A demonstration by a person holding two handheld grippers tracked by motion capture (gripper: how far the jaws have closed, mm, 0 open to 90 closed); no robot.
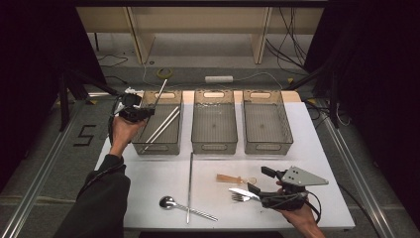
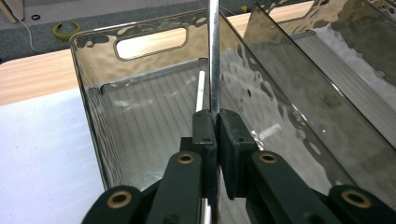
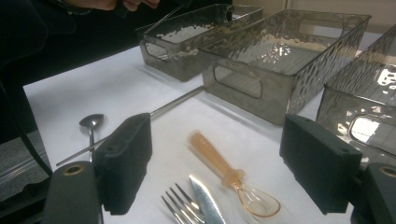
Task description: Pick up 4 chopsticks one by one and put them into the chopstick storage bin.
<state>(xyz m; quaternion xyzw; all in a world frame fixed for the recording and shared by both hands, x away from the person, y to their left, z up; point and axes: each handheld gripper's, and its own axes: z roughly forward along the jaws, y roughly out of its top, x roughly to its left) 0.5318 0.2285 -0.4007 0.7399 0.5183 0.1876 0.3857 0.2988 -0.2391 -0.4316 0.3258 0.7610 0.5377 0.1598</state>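
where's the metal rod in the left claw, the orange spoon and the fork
metal rod (image 2: pixel 214 56), left gripper view, bare shaft above the pads
orange spoon (image 3: pixel 211 153), right gripper view, middle of the handle
fork (image 3: pixel 180 205), right gripper view, on the tines

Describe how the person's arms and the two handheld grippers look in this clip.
Both grippers are black, each with two blocky black jaw pads on arms fixed with brass-coloured rivets. The right gripper carries a grey three-cornered plate with small holes on top, and a dark cable loops beside it. The left gripper has a whitish part at its back. The left arm wears a dark long sleeve.
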